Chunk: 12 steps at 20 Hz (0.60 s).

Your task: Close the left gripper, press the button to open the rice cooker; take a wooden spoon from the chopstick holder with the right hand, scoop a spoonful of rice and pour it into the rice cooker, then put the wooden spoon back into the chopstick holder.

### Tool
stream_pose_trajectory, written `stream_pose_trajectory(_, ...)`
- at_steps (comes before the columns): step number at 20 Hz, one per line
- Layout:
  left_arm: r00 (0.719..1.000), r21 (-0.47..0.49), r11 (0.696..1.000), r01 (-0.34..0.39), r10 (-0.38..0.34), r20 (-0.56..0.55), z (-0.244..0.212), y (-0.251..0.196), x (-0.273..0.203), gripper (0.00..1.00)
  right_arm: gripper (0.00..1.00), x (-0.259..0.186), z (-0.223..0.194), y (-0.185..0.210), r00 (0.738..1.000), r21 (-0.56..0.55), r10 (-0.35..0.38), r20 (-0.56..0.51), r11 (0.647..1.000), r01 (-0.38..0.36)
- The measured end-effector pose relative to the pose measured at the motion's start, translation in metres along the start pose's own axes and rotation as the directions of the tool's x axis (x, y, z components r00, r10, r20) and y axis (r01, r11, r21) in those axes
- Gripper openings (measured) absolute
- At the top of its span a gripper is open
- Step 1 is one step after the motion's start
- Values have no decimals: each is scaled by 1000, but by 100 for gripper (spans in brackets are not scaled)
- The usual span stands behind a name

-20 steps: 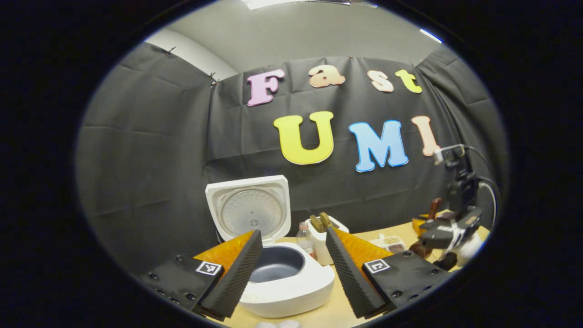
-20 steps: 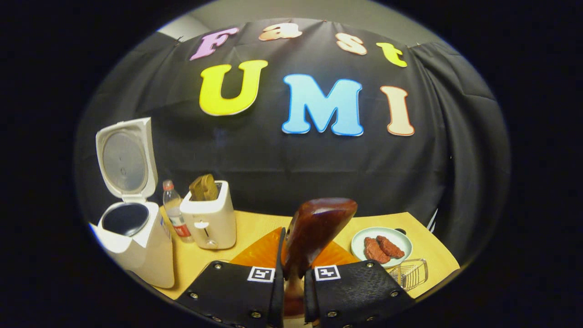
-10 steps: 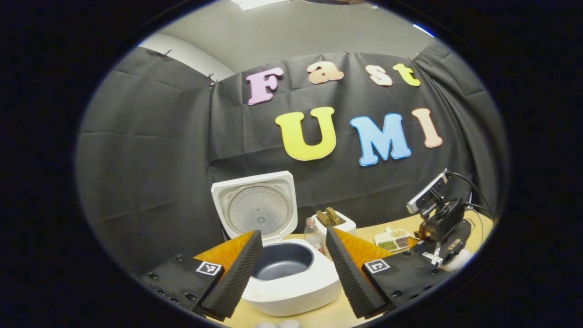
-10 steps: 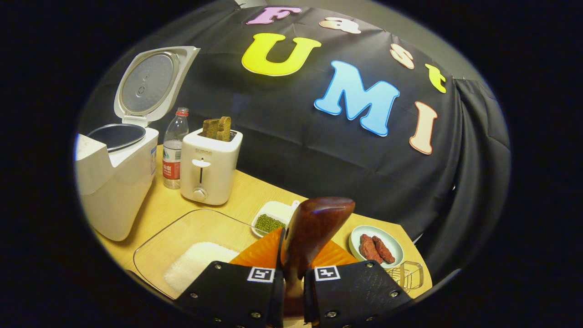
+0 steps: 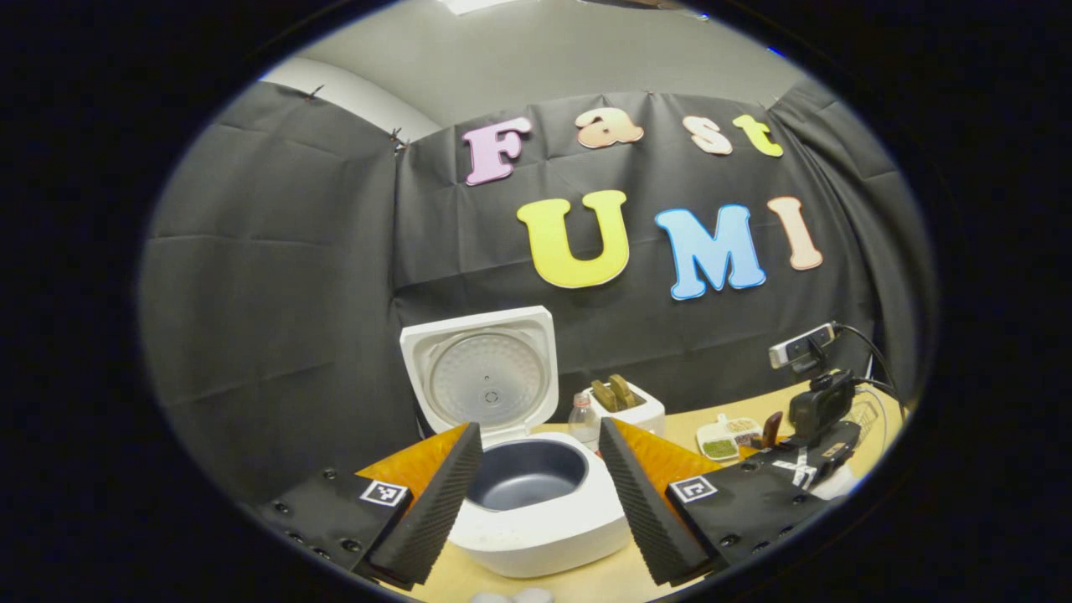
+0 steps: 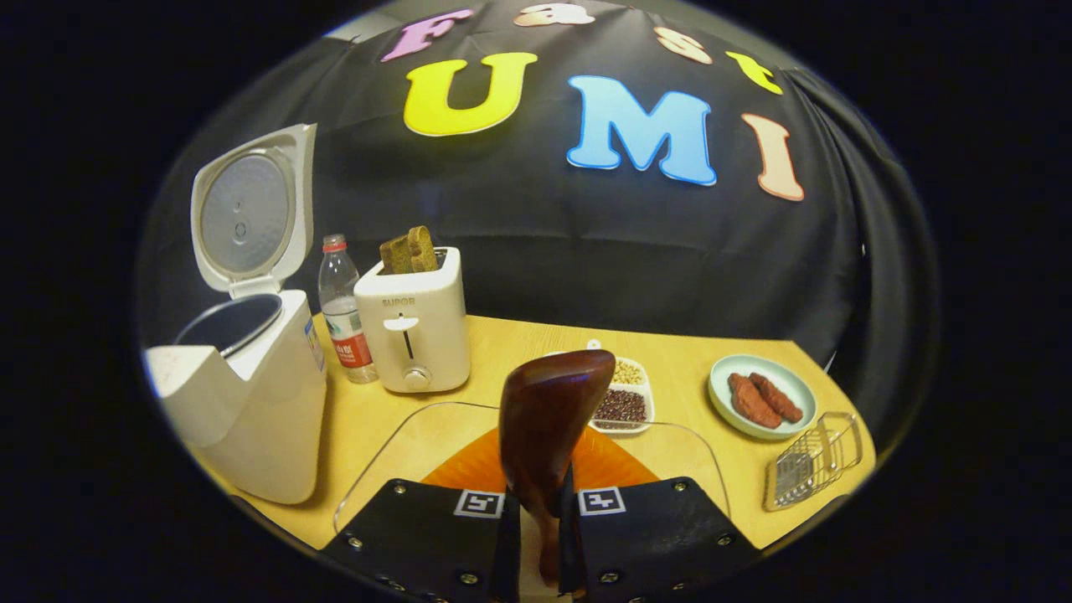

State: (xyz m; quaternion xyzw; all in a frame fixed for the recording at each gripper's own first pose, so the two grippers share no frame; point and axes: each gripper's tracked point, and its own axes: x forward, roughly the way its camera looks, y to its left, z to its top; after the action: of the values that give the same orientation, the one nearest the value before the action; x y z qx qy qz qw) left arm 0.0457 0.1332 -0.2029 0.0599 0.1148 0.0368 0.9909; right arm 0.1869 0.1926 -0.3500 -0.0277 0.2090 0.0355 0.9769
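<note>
The white rice cooker (image 5: 536, 523) stands with its lid (image 5: 490, 381) up and its dark inner pot (image 5: 526, 473) empty. My left gripper (image 5: 538, 429) hangs open in front of it, and the pot shows between its fingers. My right gripper (image 6: 540, 512) is shut on the handle of the dark wooden spoon (image 6: 548, 414), whose bowl points up and forward. Under it lies a clear glass tray (image 6: 378, 448); the gripper hides what is in the tray. The cooker (image 6: 251, 419) stands to its left. The right gripper (image 5: 808, 456) shows low at the far right of the left gripper view.
Behind the tray stand a water bottle (image 6: 343, 310) and a white toaster (image 6: 412, 322) with bread in it. A divided dish of beans (image 6: 624, 404), a plate of red meat (image 6: 760, 400) and a wire rack (image 6: 812, 461) lie to the right on the wooden table (image 6: 519, 343).
The right gripper has come down with the spoon and levelled out over the glass tray. The left gripper has drifted slightly left and stays open.
</note>
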Motion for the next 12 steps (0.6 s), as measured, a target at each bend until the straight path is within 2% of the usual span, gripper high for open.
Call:
stream_pose_trajectory(3,1000,-9,1000,-8,8,-7,-3,5,0,99,18,1,0,-2,999,152,37,-18,988,-34)
stream_pose_trajectory(5,1000,-9,1000,-13,13,-8,-1,8,1,99,18,-1,1,-6,996,328,80,-31,942,-65)
stream_pose_trajectory(7,1000,-4,1000,-15,15,-4,0,8,1,99,18,0,-3,-12,993,468,109,-33,880,-82)
stream_pose_trajectory(8,1000,1,1000,-16,16,-2,1,8,1,99,18,1,-4,-12,992,504,123,-28,859,-92)
stream_pose_trajectory(11,1000,1,1000,-16,16,-1,2,7,4,99,18,1,-4,-12,987,541,158,-19,832,-123)
stream_pose_trajectory(12,1000,-1,1000,-17,17,-1,2,7,4,99,18,2,-5,-13,985,573,172,-14,809,-133)
